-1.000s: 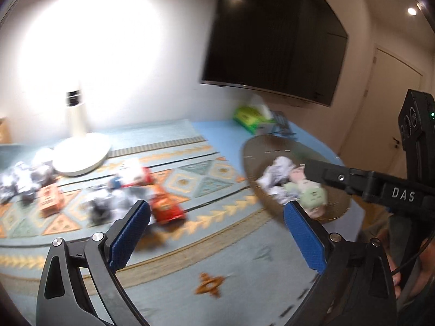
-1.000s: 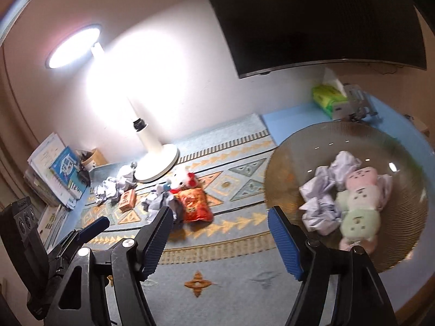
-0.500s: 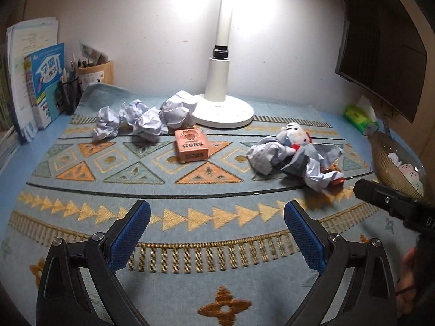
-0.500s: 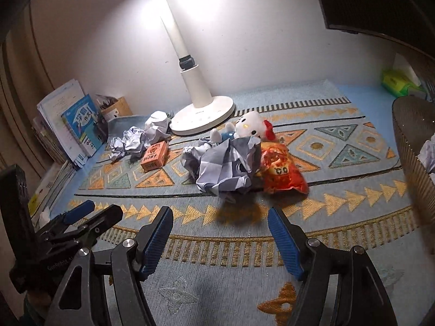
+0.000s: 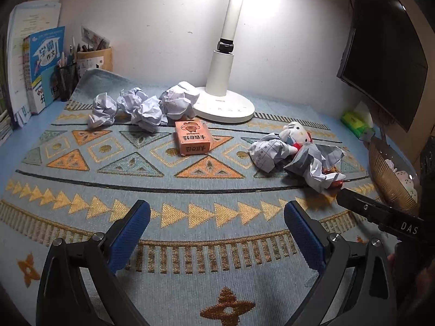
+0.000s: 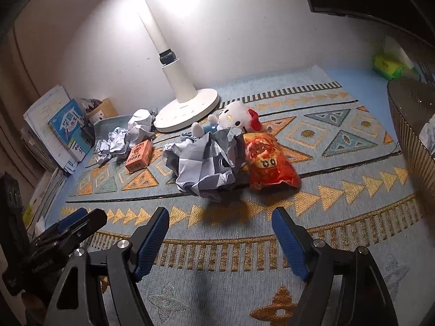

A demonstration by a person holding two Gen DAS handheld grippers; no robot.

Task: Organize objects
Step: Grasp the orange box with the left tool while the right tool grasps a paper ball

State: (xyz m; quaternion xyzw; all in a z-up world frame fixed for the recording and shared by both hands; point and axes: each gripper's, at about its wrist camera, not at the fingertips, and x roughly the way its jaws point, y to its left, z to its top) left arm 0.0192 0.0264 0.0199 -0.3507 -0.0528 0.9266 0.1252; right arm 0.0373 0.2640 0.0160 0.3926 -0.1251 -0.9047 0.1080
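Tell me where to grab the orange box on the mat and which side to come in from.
Grip the orange box across its two long side faces, coming down from above and the near side. It lies flat, printed face up, apart from the crumpled paper balls behind it, so both sides look free. The open left gripper seems wide enough.

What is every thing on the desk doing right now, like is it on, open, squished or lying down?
Lamp: switched on.
Monitor: dark.
Left gripper: open, empty.
Right gripper: open, empty.
Paper balls: crumpled.
Orange box: closed, lying flat.
Plush cat: lying down, partly under paper.
Snack bag: lying flat.
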